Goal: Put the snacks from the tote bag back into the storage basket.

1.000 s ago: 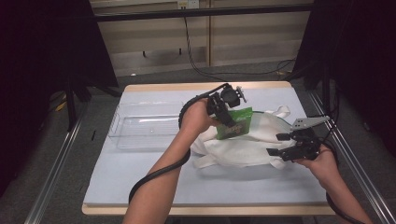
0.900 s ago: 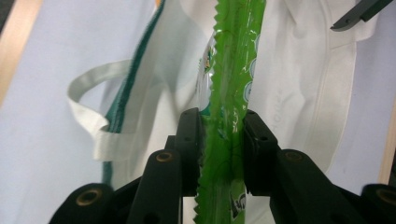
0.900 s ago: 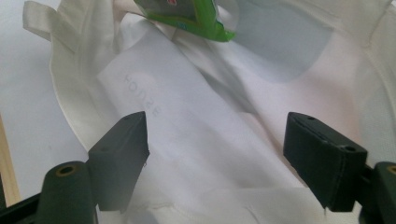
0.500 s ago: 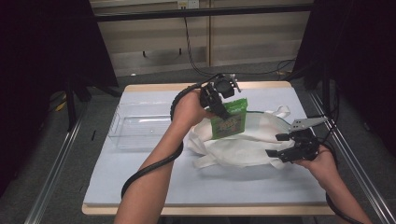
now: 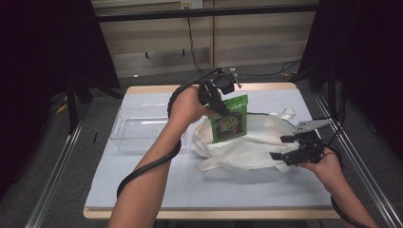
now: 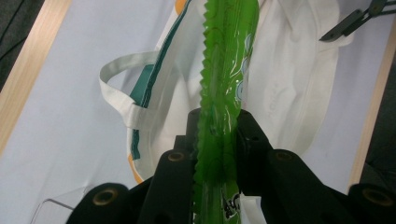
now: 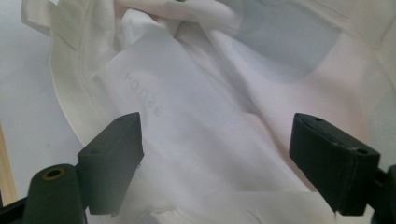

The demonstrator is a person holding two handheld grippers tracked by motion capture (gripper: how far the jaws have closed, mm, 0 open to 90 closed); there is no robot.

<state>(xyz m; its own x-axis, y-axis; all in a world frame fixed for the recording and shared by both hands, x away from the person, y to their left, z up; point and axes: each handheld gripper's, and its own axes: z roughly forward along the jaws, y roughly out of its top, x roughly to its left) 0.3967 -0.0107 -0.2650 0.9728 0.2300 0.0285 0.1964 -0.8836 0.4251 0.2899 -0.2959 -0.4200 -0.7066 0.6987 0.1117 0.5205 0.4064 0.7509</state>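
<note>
Left gripper view: green packet (image 6: 224,93) clamped between left tongs (image 6: 215,140).

Right gripper (image 7: 219,163): jaws spread wide, nothing between them, both poised over the white cloth bag (image 7: 210,116). Bag crumpled, faint grey lettering near the left jaw. Pale worktop (image 7: 23,102) beside the bag's folded edge. Wooden strip at far left.

We are looking at a lab-style recording booth: black curtains (image 5: 43,71) are hanging along both sides, metal rails (image 5: 52,190) are flanking a table (image 5: 142,199) under a pale blue mat (image 5: 199,190), and cables (image 5: 192,42) are trailing down the back wall.
</note>
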